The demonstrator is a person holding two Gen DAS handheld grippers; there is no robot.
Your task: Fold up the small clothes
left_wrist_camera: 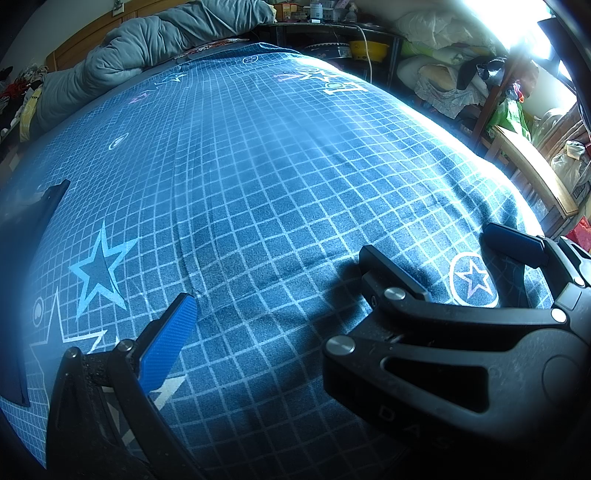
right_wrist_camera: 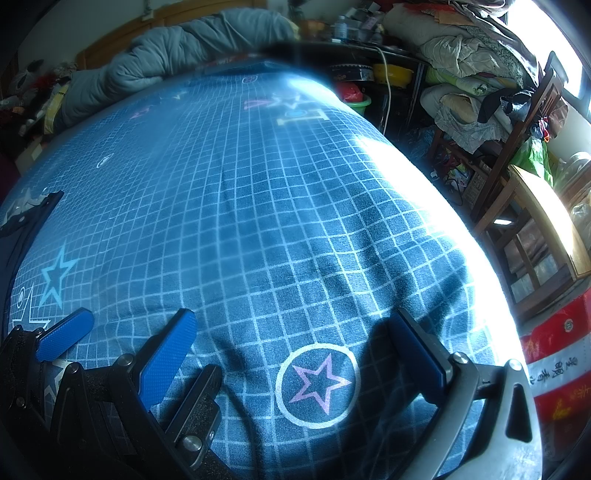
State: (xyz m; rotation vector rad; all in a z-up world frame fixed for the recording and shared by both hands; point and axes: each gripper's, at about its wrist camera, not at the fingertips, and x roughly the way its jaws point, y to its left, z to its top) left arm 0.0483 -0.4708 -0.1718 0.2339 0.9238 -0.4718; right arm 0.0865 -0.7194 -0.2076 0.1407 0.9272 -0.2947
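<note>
A dark navy garment [left_wrist_camera: 22,266] lies at the far left edge of the bed, mostly out of view; a corner of it also shows in the right wrist view [right_wrist_camera: 33,214]. My left gripper [left_wrist_camera: 280,284] is open and empty, low over the blue checked bedsheet [left_wrist_camera: 258,166]. My right gripper [right_wrist_camera: 295,332] is open and empty over the sheet, with a circled star print [right_wrist_camera: 317,384] between its fingers. The right gripper also shows in the left wrist view [left_wrist_camera: 443,254], and the left gripper's blue pad [right_wrist_camera: 66,334] shows in the right wrist view.
A grey quilt [left_wrist_camera: 155,44] is bunched at the head of the bed. A dark desk with clutter [left_wrist_camera: 332,33] and piled bedding [right_wrist_camera: 472,74] stand beyond the far right corner. A wooden chair [right_wrist_camera: 535,221] stands close beside the bed's right edge.
</note>
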